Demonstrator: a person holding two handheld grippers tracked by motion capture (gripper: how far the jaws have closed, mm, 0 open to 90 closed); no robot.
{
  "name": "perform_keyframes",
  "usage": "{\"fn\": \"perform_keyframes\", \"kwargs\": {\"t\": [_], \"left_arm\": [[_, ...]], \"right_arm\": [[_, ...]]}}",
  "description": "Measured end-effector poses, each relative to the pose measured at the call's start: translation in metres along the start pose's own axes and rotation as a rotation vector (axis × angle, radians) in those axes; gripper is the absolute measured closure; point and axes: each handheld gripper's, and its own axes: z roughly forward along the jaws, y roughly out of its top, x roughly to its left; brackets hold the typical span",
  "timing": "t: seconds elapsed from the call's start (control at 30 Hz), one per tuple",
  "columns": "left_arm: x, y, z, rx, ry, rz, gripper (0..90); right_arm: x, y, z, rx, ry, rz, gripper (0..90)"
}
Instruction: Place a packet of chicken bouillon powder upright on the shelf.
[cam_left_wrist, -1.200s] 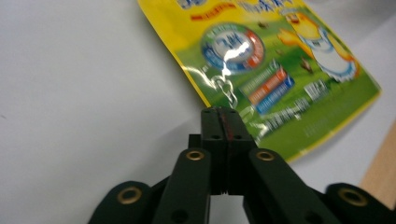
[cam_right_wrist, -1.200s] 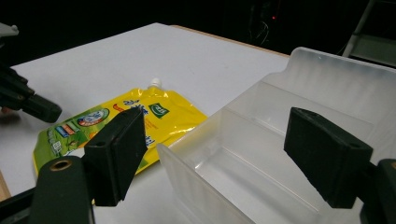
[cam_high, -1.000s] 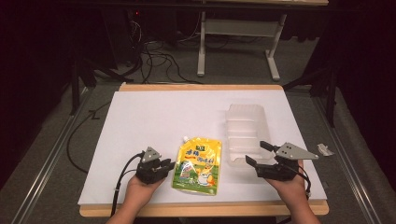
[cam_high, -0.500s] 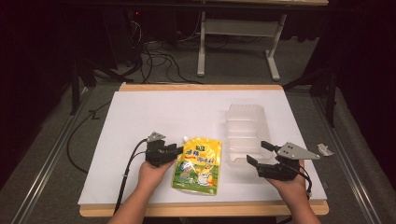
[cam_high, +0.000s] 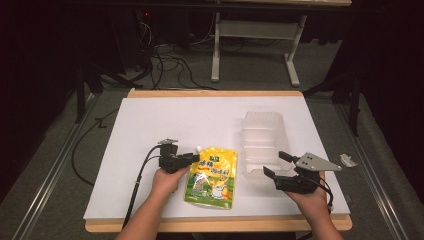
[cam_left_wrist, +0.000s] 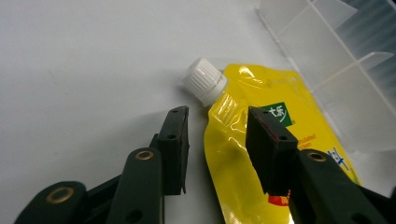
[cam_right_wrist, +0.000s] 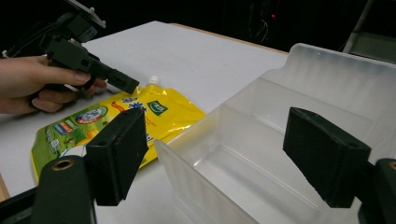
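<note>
L gripper (cam_left_wrist: 217, 128), jaws just opening, straddles yellow spout pouch (cam_left_wrist: 261, 140) untouched; high view: R gripper (cam_high: 276, 165) wide, clear bin (cam_high: 260, 135) at 12.

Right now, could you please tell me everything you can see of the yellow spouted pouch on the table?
The yellow pouch is a glossy, flexible foil-like bag with a white ribbed screw cap on a corner spout, a green logo and cartoon print. It lies flat on the white table, cap on, spout toward the far side, just left of the clear plastic bin. The left gripper straddles its upper edge below the spout, jaws apart and not pressing it.
</note>
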Motion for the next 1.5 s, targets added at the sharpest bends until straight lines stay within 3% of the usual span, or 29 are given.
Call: {"fn": "perform_keyframes", "kwargs": {"t": [0.13,0.3,0.53,0.87,0.93,0.97,1.0,1.03,1.5], "left_arm": [[0.001,-0.001,0.001,0.039,-0.006,-0.020,66.8],[0.000,-0.001,0.000,0.022,-0.001,-0.004,76.3],[-0.004,-0.005,-0.003,-0.008,-0.013,0.064,89.5],[-0.016,-0.010,-0.018,-0.066,-0.064,0.195,90.0],[-0.021,-0.010,-0.020,-0.100,-0.076,0.179,90.0],[-0.020,-0.009,-0.025,-0.084,-0.085,0.214,90.0],[-0.024,-0.009,-0.024,-0.134,-0.082,0.174,90.0],[-0.022,-0.008,-0.029,-0.104,-0.095,0.231,90.0],[-0.044,0.008,-0.078,-0.241,-0.211,0.359,90.0]], "right_arm": [[0.000,0.000,0.001,0.001,0.000,-0.005,22.3],[0.001,0.000,0.001,0.003,0.002,-0.007,22.4],[0.000,-0.001,0.001,0.004,0.000,-0.006,22.5],[0.001,-0.001,0.002,0.002,0.001,-0.010,22.7],[0.001,-0.001,0.002,0.002,0.002,-0.006,22.7],[0.001,-0.001,0.002,0.005,0.002,-0.005,22.7],[0.002,-0.001,0.002,0.005,0.002,-0.004,22.7],[0.002,-0.001,0.002,0.004,0.002,-0.006,22.7],[0.010,0.004,0.003,-0.018,0.022,0.014,22.2]]}}
